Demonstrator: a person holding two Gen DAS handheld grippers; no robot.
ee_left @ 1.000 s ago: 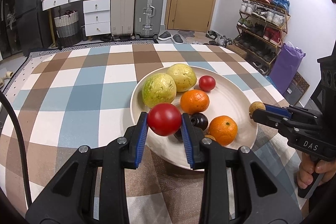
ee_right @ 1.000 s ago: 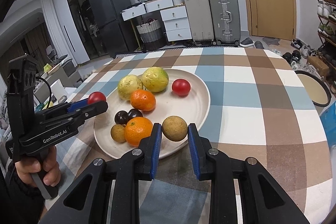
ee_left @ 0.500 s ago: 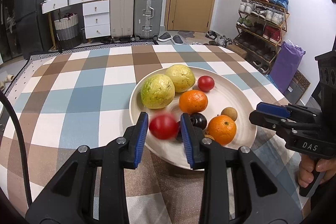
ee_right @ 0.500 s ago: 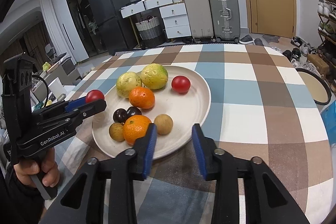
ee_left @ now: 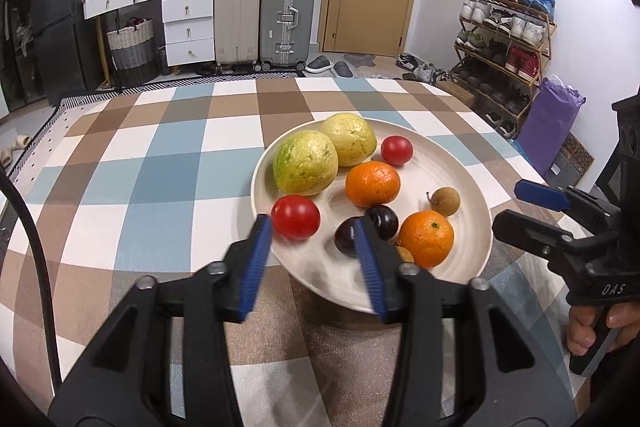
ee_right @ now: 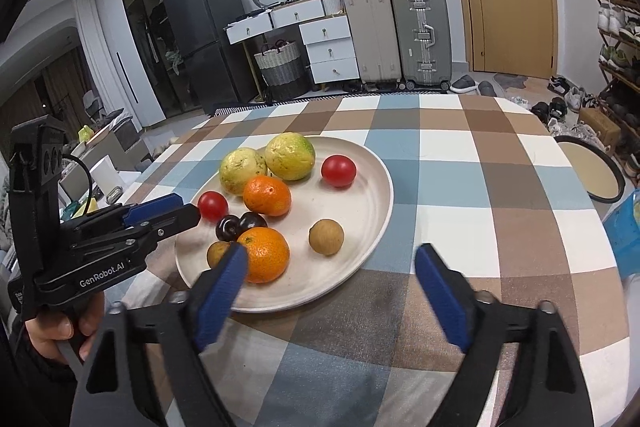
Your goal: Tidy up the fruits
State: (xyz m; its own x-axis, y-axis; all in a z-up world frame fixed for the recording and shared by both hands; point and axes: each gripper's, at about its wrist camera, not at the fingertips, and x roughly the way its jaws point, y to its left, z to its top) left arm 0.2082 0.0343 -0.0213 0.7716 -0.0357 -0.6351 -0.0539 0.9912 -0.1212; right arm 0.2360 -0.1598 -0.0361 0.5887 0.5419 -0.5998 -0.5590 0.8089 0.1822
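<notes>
hovering at the plate [ee_left: 476, 187], left gripper [ee_left: 310, 259] jaws just parting off the tomato [ee_left: 296, 217]; right gripper [ee_right: 328, 287] jaws spreading wide, empty.

Two hand-held grippers, both angled downward toward the near edge of a round plate [ee_left: 478, 187]. The left gripper [ee_left: 314, 251] sits at the plate's near-left rim; its blue-padded jaws have just been opening and now stand apart with nothing pressed between them. The right gripper [ee_right: 328, 279] hovers over the plate's near-right rim; its jaws have just been opening and now stand spread wide, gripping nothing. To the left of the plate, the left hand [ee_right: 60, 333] wraps its fingers round that gripper's handle; to the right of the plate, the right hand [ee_left: 600, 327] does the same
</notes>
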